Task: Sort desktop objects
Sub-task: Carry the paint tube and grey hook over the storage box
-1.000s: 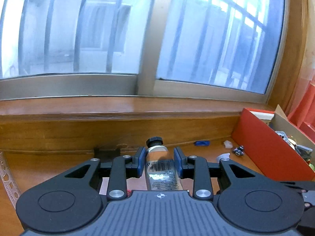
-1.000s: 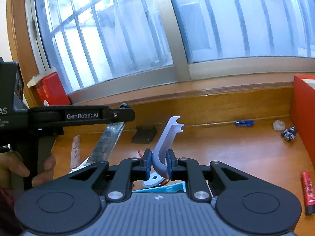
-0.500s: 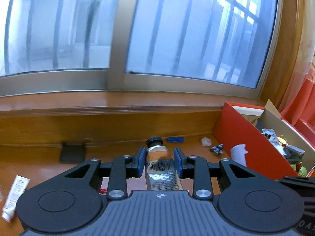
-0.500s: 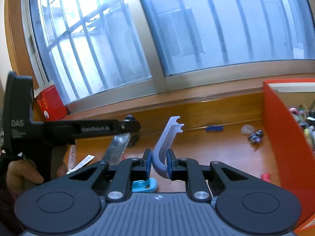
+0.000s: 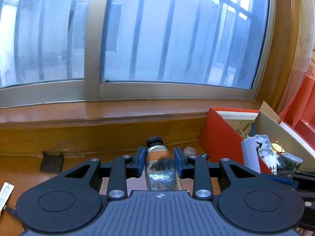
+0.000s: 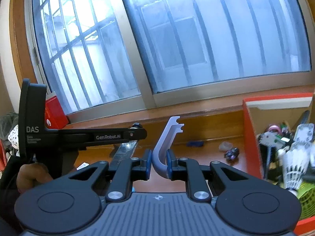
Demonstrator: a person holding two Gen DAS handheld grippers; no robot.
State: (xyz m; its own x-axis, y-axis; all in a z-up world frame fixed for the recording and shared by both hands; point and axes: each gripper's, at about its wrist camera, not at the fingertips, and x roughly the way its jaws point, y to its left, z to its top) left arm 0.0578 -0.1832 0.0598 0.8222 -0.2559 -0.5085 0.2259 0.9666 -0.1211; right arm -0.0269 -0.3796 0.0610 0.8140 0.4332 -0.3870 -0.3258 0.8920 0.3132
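Red box (image 6: 248, 137) stands open at the right of the wooden desk (image 6: 206, 157), already holding a jumble of small things, a shuttlecock (image 6: 293, 167) among them.

Right gripper (image 6: 159, 165): clamped on a curved grey plastic hook (image 6: 167, 137), which sits between the blue pads low on its bend; its forked end rises up and away from the fingers. Hook is in the air, left of the box wall, not yet over the opening.

Left gripper (image 5: 158, 160): clamped on a tube (image 5: 160, 167) with a black cap, barcode side up, cap pointing forward past the fingertips. Box lies ahead and to its right.

Judgement: both loads look bound for the box. To do it well, carry each fully over the red wall before letting go; the hook's tall end could catch the rim. Keep the two grippers apart, one drop at a time, and release low so nothing bounces out.

Loose bits remain on the desk: blue piece (image 6: 195, 143), small dark toy (image 6: 232, 153).
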